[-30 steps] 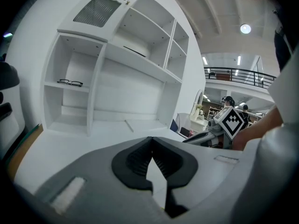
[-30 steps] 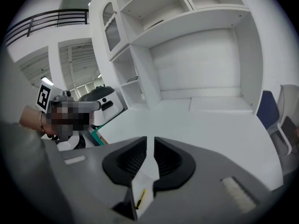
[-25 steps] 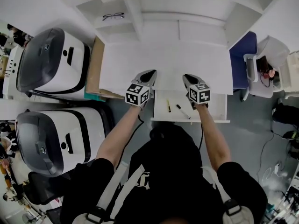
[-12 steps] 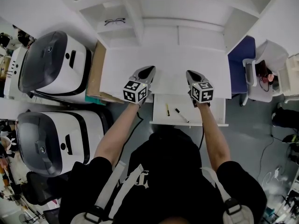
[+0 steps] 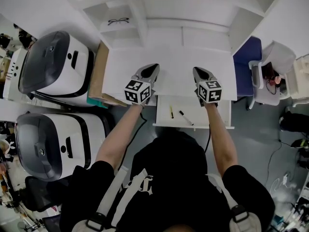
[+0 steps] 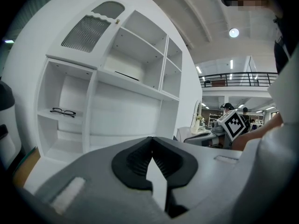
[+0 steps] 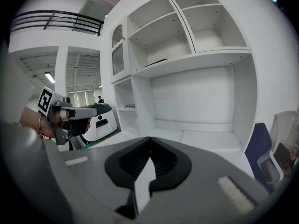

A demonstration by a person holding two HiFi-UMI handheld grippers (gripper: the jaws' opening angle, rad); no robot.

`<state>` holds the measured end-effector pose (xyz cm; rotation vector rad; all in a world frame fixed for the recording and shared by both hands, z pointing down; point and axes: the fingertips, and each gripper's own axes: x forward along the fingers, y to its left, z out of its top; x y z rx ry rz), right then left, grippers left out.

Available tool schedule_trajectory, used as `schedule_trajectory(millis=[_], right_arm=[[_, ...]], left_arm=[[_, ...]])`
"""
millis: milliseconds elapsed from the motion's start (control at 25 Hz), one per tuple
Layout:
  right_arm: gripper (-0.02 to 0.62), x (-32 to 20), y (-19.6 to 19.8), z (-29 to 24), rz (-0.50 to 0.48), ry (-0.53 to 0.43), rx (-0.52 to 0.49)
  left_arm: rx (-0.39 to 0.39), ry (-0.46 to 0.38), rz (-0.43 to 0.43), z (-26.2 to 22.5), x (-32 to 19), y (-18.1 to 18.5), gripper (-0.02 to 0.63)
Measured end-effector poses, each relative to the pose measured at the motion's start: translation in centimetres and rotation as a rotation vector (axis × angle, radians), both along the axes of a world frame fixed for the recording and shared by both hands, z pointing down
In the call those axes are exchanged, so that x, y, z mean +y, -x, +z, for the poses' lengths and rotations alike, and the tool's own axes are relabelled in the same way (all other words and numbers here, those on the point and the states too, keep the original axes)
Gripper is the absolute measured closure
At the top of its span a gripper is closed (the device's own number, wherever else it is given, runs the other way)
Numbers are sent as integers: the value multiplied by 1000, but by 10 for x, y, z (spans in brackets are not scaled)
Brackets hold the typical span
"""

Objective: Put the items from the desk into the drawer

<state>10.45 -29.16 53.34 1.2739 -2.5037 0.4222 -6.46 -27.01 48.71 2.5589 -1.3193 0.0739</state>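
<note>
The white desk (image 5: 174, 62) carries nothing on its top. Below its front edge the drawer (image 5: 193, 125) stands pulled out, with a yellow pen (image 5: 171, 112) and a black marker (image 5: 186, 117) lying inside. My left gripper (image 5: 151, 69) hovers over the desk's front edge, left of the drawer, shut and empty. My right gripper (image 5: 198, 71) hovers over the front edge above the drawer's right part, also shut and empty. In the left gripper view the left gripper (image 6: 152, 143) has its pads together, and in the right gripper view the right gripper (image 7: 150, 142) does too.
A white shelf unit (image 5: 159, 13) rises behind the desk, with glasses (image 5: 118, 21) in its left cubby. Two white-and-black machines (image 5: 55, 64) (image 5: 53, 139) stand at the left beside a brown board (image 5: 99, 69). A blue chair (image 5: 247, 62) is at the right.
Both grippers have risen and drawn slightly away from the drawer toward the desk top. The drawer and the two pens in it have not moved.
</note>
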Motion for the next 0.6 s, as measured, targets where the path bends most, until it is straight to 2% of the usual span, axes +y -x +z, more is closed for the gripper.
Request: schedule_trajectory(millis=[600], right_arm=[[592,14,-9,-28,14,-51,-19]], left_arm=[[13,-36,8,-19,14,-10,601]])
